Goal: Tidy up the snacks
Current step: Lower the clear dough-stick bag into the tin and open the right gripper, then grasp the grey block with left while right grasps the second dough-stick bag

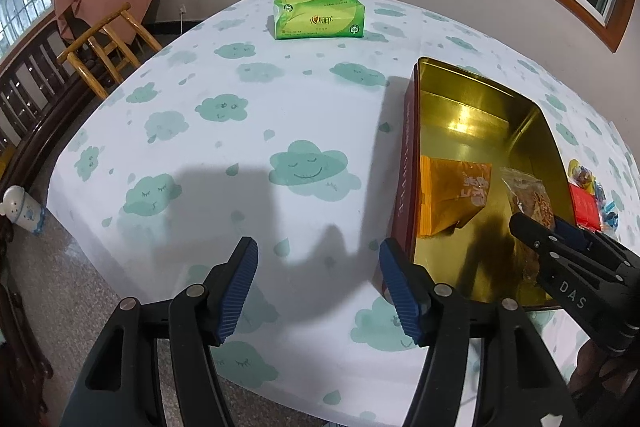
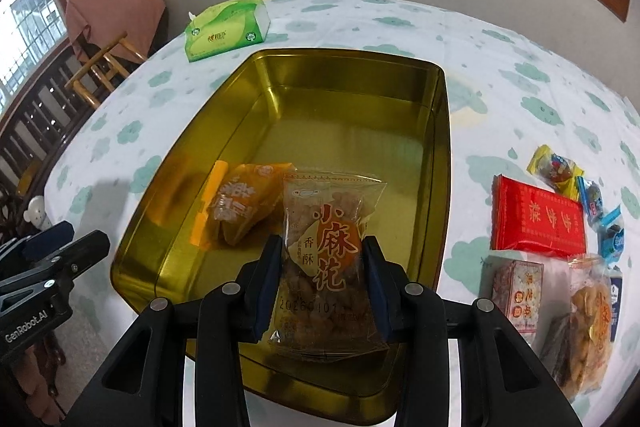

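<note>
**Snack bag held over an open gold tin**

Left wrist view: The left gripper (image 1: pixel 318 285) hangs above the table (image 1: pixel 240 131), which wears a cloth printed with green clouds. Its jaws stand about half apart with nothing between them. Just to its right sits one open tin (image 1: pixel 404 155), red outside and gold inside. One orange packet (image 1: pixel 452 195) lies on the tin's floor. The right gripper (image 1: pixel 538 227) reaches in from the right edge, with a clear bag (image 1: pixel 524 193) at its tip. One green tissue pack (image 1: pixel 319 11) sits at the far end of the table, well apart from the tin.

Right wrist view: The right gripper is clamped on the clear bag of fried dough twists, its pads pressing the bag's two side edges low down. The bag hangs upright above the near end of the tin, just beside the orange packet and not yet resting on the floor. The bag looks light, soft and crinkly, its film likely slippery and its contents brittle, so a gentle pinch at the sides or a sealed edge seems safest. Right of the tin, on the cloth, lie one red box (image 2: pixel 538 223), one pale patterned box (image 2: pixel 516 287), one more clear bag of fried snacks (image 2: pixel 580 323) and about four small wrapped sweets (image 2: pixel 556 167); the exact number is hard to tell.
</note>
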`<state>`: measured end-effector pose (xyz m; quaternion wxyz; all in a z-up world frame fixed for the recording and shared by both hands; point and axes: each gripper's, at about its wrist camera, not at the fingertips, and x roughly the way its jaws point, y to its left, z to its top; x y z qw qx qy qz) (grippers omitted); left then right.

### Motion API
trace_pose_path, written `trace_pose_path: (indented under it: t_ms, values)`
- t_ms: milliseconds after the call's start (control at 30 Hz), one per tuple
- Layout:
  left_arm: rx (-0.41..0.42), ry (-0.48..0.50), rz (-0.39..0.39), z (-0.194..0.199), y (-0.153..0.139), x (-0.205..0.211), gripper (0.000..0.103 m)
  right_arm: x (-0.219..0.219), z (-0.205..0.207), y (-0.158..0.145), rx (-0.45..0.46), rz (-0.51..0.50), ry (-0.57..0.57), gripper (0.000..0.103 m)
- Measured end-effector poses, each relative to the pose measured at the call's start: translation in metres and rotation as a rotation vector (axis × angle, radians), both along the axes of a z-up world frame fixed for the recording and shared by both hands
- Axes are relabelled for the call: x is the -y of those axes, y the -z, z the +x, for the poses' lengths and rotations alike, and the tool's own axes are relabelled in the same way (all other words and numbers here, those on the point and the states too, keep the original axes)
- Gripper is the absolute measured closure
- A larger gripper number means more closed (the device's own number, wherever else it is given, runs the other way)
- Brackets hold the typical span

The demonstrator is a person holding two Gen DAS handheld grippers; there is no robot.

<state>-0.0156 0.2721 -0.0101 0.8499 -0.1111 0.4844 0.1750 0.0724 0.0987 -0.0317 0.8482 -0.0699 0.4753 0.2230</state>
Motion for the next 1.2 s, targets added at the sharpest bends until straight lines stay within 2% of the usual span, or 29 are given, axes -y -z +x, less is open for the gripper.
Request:
trace_pose_path:
  t_ms: [533,767,967,1200]
  values:
    - [-0.003,0.014,-0.003,-0.002,-0.001,0.009,0.042,-0.005,-0.003,0.001,-0.007,-0.001,-0.035,0.061]
    - [0.015,0.02,0.016,-0.002,-0.01,0.016,0.042,0.0,-0.01,-0.011,0.015,0.027,-0.057,0.06]
    - [0.03,0.034,0.025,-0.001,-0.018,0.026,0.042,0.019,-0.02,-0.026,0.04,0.071,-0.053,0.06]
    - [0.039,0.083,0.023,0.005,-0.023,0.049,0.041,0.063,-0.027,-0.04,0.084,0.067,0.008,0.06]
